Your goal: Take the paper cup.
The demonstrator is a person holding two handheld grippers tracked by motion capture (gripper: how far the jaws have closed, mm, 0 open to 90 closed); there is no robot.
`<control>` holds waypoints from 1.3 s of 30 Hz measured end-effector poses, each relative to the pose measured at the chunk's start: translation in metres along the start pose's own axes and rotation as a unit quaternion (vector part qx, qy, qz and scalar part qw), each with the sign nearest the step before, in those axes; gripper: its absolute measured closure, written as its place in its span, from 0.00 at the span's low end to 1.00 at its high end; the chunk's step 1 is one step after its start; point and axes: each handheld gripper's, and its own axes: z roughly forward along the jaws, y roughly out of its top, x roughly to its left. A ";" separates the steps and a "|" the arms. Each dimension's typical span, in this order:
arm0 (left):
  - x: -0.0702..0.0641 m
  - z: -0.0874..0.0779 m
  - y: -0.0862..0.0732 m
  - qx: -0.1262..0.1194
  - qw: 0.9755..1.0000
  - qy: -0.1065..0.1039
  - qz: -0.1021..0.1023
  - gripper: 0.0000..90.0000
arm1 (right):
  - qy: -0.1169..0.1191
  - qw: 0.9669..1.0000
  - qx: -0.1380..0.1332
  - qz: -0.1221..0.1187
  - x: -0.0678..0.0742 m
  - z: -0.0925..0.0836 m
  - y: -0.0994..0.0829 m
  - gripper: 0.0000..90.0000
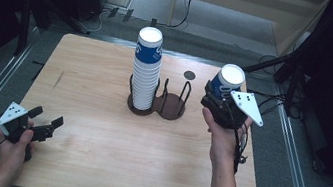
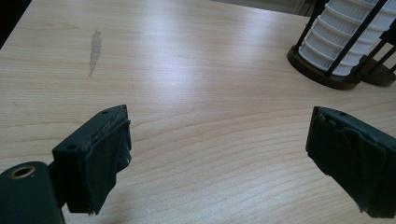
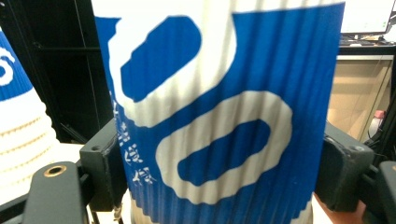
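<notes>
Right gripper: jaws clamp a cup above the table's right edge.
Left gripper: jaws wide, near left corner.
Stack: in rack.

We've got the cup stack in the left slot of the rack mid-table. Right of the rack, the right gripper has a cup up off the table. Left gripper sits at the near left corner.
</notes>
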 end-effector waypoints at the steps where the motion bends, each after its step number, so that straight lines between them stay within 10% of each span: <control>1: 0.000 0.000 0.000 0.000 1.000 0.001 -0.001 0.08 | 0.000 1.000 0.001 -0.001 0.000 -0.001 -0.003 0.21; 39: 0.004 0.001 0.001 -0.007 0.999 0.034 -0.038 0.08 | 0.014 1.000 0.012 -0.005 -0.007 -0.048 -0.066 0.22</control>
